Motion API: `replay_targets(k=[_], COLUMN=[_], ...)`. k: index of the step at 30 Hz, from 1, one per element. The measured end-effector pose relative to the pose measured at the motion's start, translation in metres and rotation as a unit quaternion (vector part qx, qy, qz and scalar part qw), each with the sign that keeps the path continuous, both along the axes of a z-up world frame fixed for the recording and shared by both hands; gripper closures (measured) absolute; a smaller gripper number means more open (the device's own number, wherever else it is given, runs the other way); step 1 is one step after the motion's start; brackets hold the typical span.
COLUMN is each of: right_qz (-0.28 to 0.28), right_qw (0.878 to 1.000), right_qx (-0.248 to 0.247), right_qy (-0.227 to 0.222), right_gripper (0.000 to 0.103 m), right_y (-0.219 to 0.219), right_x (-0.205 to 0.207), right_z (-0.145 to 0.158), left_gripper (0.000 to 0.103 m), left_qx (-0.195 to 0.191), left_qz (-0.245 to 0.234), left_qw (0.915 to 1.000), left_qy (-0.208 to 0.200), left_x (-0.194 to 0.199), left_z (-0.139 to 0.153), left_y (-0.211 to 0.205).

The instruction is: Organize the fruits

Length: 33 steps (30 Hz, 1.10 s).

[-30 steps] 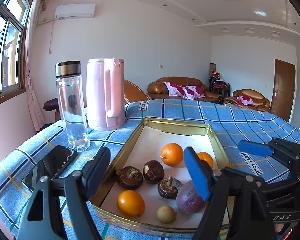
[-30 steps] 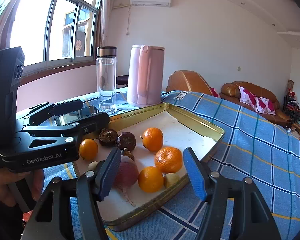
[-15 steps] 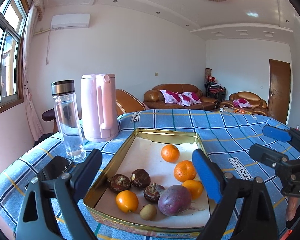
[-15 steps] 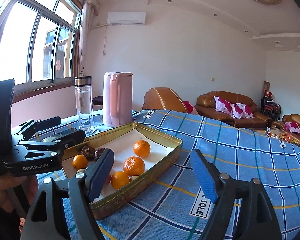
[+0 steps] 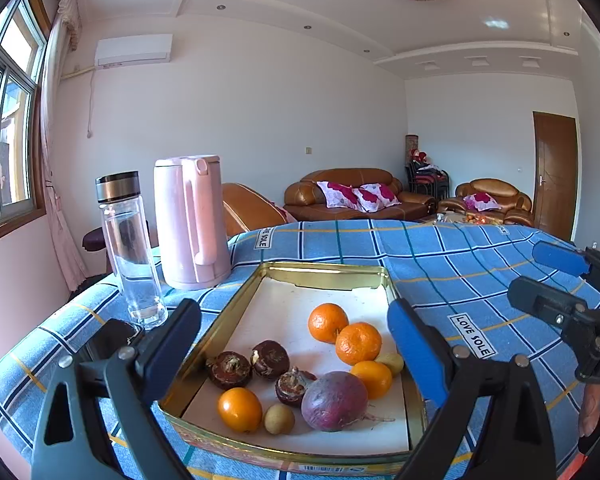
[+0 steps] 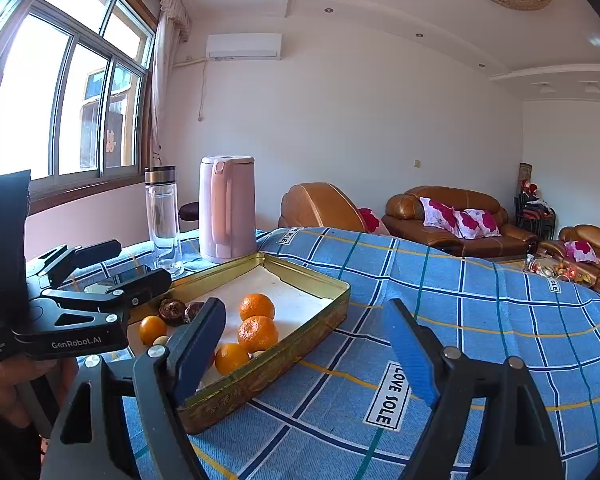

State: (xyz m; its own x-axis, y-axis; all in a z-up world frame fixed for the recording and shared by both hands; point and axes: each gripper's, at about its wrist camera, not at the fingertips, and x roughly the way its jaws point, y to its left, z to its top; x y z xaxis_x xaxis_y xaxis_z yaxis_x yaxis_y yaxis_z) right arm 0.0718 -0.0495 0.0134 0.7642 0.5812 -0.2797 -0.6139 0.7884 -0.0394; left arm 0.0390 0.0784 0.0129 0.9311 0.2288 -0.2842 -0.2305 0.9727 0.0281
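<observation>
With both the left tool and right tool spread wide and empty, jaws just opened further, the fruits in the gold tray at lower centre are best approached singly, level and slowly.

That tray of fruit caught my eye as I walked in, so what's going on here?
A person holds a two-finger gripper in each hand over a table with a blue checked cloth. The left gripper and right gripper are both open and hold nothing; their jaws have just been opening. The fruit, oranges and dark round pieces among them, lies in the gold tray. A bottle and a pink kettle stand beside it.
</observation>
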Motion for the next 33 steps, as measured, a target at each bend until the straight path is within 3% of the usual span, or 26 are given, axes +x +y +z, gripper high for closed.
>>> replay_targets(k=[10,33], right_qz=[-0.003,-0.02], right_qw=[1.0,0.999], right_qx=[0.006,0.008], right_qy=[-0.002,-0.027], right_gripper=[0.021,0.02], right_y=[-0.005,-0.017], right_x=[-0.002,-0.012], right_z=[-0.001,0.007], left_gripper=[0.0,0.0], left_qx=[0.001,0.017], left_qz=[0.0,-0.024], left_qw=[1.0,0.9995], left_qy=[-0.002,-0.01], left_x=[-0.002,-0.006], left_z=[0.0,0.011], left_y=[-0.004,-0.024])
